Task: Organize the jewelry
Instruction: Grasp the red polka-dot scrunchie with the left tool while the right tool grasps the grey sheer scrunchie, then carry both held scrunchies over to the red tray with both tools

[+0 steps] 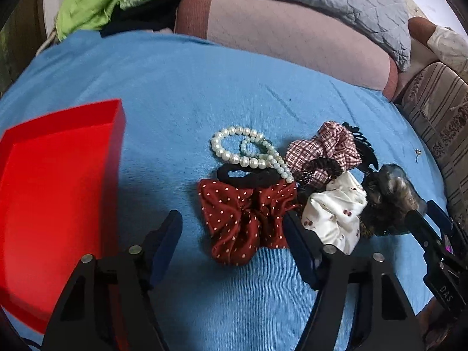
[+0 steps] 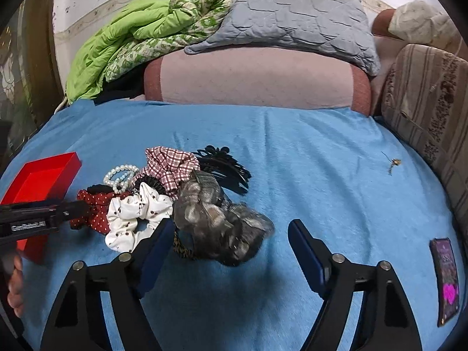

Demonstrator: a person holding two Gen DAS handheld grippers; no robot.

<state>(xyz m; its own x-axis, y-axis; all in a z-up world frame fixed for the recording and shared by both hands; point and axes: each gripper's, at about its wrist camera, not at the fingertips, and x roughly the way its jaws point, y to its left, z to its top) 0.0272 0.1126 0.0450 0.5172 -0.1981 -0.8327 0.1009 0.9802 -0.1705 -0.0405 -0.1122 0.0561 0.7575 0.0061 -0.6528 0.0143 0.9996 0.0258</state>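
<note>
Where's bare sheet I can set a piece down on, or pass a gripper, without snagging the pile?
Free: the blue sheet right of the grey scrunchie, up to the small earring and the phone; also the strip between the red tray and the dotted red scrunchie. Crowded: the pile around the pearl bracelets and black claw clip.

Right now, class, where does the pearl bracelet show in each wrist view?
Left wrist view: the pearl bracelet lies at centre, just above the red dotted scrunchie.
Right wrist view: pearl bracelet sits at left of centre, small, behind the pile.
Shared landmark: the red tray, left of it in both.
</note>
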